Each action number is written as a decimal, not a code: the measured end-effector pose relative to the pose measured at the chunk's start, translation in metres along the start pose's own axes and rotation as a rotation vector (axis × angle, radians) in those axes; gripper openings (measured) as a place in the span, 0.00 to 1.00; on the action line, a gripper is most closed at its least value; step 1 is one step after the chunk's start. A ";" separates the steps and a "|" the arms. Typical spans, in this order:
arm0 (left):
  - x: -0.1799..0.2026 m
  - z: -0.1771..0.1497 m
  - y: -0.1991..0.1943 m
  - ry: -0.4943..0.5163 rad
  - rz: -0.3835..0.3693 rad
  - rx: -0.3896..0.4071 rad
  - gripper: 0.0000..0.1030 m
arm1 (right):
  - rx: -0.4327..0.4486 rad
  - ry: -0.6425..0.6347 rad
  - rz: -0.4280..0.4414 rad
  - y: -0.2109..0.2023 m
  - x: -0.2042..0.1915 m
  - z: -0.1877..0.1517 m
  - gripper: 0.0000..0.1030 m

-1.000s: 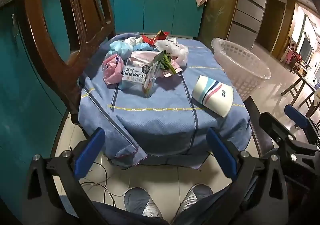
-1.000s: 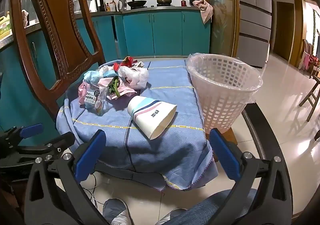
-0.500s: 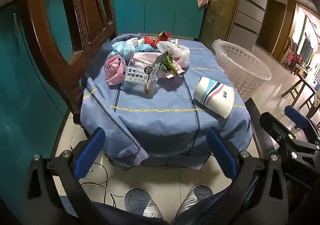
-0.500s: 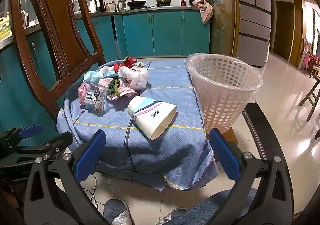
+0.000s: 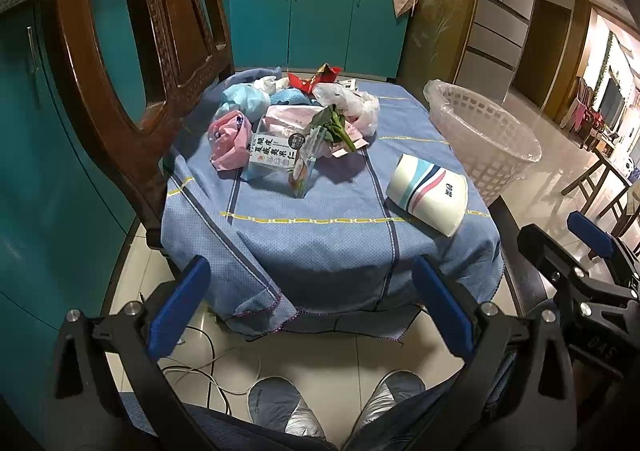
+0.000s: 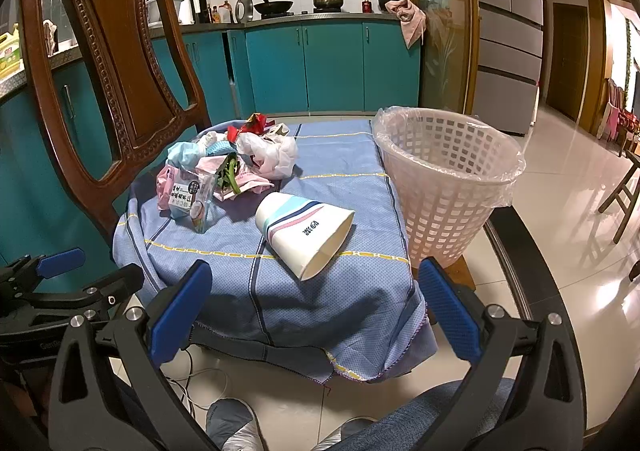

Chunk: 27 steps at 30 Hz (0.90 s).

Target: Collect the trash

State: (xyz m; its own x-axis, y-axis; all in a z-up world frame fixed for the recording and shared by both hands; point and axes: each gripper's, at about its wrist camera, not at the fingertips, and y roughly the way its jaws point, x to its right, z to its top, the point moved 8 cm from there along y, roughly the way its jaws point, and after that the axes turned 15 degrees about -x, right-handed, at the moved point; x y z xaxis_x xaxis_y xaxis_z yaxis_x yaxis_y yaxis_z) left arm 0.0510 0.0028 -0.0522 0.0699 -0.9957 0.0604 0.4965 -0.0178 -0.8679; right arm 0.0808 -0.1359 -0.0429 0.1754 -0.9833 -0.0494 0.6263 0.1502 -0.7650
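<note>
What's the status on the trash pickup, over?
Left gripper and right gripper both open, empty, short of the table. Paper cup on its side beside the lined basket; wrapper pile untouched. Nothing in the way.

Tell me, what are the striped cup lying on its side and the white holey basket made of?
The white cup with blue and pink stripes looks like matte paper: thin rim, printed bands. The white lattice basket looks like moulded plastic with a slight sheen, lined by a thin clear plastic bag crinkling over its rim.
</note>
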 end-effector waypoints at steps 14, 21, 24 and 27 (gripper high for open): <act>0.000 -0.001 -0.001 0.000 -0.001 0.001 0.97 | -0.001 0.001 -0.001 0.001 0.000 0.000 0.98; 0.003 -0.003 0.000 0.001 -0.001 0.001 0.97 | -0.002 0.002 0.000 0.000 -0.001 0.000 0.98; 0.004 -0.004 0.000 0.002 -0.002 0.000 0.97 | -0.002 0.000 -0.002 0.001 -0.001 0.000 0.98; 0.005 -0.005 0.001 0.003 -0.002 0.000 0.97 | -0.001 0.002 0.000 0.001 -0.001 0.000 0.98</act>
State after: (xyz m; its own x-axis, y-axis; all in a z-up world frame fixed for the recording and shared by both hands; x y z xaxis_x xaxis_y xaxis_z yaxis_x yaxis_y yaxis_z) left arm 0.0476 -0.0027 -0.0547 0.0669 -0.9959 0.0605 0.4964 -0.0194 -0.8679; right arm 0.0812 -0.1345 -0.0434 0.1738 -0.9835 -0.0505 0.6253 0.1498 -0.7659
